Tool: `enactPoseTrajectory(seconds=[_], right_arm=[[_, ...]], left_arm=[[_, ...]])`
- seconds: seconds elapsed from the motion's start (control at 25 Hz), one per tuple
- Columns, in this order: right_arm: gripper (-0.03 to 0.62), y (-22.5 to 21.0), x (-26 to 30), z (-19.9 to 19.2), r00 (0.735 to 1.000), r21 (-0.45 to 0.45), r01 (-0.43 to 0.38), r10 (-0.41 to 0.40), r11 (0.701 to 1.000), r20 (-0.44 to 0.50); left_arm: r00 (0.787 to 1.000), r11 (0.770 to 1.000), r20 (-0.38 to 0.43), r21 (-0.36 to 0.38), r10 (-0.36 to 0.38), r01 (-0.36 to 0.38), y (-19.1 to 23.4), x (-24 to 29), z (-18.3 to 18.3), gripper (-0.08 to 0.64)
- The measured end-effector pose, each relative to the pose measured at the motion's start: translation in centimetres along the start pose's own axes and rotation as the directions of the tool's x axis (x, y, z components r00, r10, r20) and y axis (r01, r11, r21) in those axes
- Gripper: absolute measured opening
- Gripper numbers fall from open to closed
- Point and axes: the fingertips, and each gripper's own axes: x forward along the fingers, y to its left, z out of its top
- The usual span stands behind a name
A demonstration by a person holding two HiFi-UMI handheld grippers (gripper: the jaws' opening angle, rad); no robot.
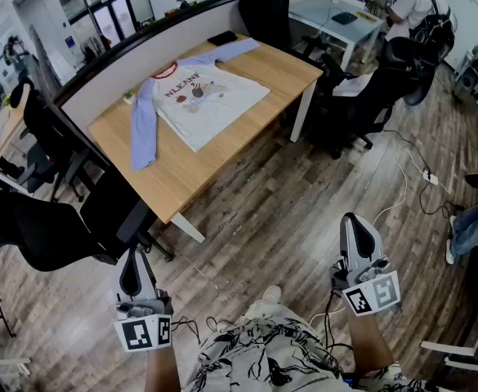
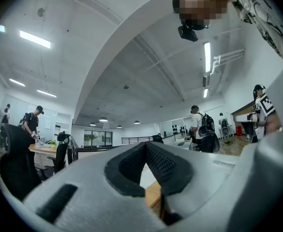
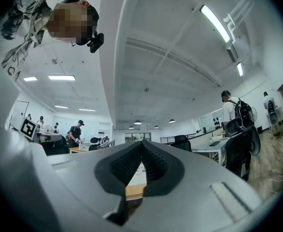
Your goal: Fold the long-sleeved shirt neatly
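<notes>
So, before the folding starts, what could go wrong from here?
1. Cables lie on the floor near the person's way to the table; a foot could catch one.
2. One sleeve ends close to the table's edge; a pull there may drag the shirt off.
3. The left gripper and right gripper are shut and empty; unless they open first, they would probably only push the cloth.
</notes>
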Motion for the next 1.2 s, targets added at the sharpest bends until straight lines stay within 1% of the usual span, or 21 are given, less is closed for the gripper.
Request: enactPoseTrajectory(seconds=[0.32, 0.44, 0.52, 0.76, 0.84, 0.88, 0.92, 1.04, 1.2], right_arm=[[-0.008, 0.1, 0.2, 0.2, 1.0, 0.006, 0.001, -0.001, 1.0, -0.001], [-0.008, 0.0, -0.1, 0.1, 1.0, 0.049, -0.001, -0.001, 0.999, 0.027], [-0.008, 0.1, -0.4, 0.0, 0.999, 0.078, -0.016, 0.012, 0.997, 0.04], [-0.006, -0.1, -0.3, -0.8, 1.0, 0.034, -0.004, 0.003, 0.999, 0.002], [0.063, 0.0, -0.2, -0.8, 1.0, 0.031, -0.008, 0.009, 0.999, -0.003], [0.115, 0.0, -0.2, -0.8, 1.0, 0.03, -0.012, 0.012, 0.999, -0.006], [0.151, 0.0, -0.1, -0.8, 1.0, 0.029, -0.016, 0.016, 0.999, -0.008], [0.247, 0.0, 0.2, -0.7, 1.0, 0.028, -0.028, 0.028, 0.999, -0.006], [0.358, 0.0, 0.7, -1.0, 0.999, 0.005, -0.046, 0.046, 0.999, -0.018]], left_arm=[[1.0, 1.0, -0.01, -0.022, -0.021, 0.021, -0.5, 0.2, -0.1, -0.002], [1.0, 0.999, -0.01, -0.034, -0.013, 0.012, -0.5, 0.1, -0.2, -0.002], [1.0, 1.0, -0.015, -0.022, -0.005, 0.004, -0.5, 0.1, -0.4, -0.001], [1.0, 1.0, -0.025, 0.014, 0.016, -0.016, -0.7, 0.2, -0.6, 0.001], [1.0, 1.0, -0.022, 0.019, 0.021, -0.021, -0.7, 0.2, -0.5, 0.055], [0.999, 1.0, -0.025, 0.016, 0.021, -0.021, -0.7, 0.3, -0.5, 0.084], [0.999, 1.0, -0.031, 0.013, 0.022, -0.022, -0.7, 0.4, -0.6, 0.117], [0.998, 0.999, -0.049, 0.014, 0.041, -0.04, -0.4, 0.7, -1.1, 0.248], [0.996, 0.997, -0.043, 0.005, 0.076, -0.076, 0.1, 1.2, -1.2, 0.424]])
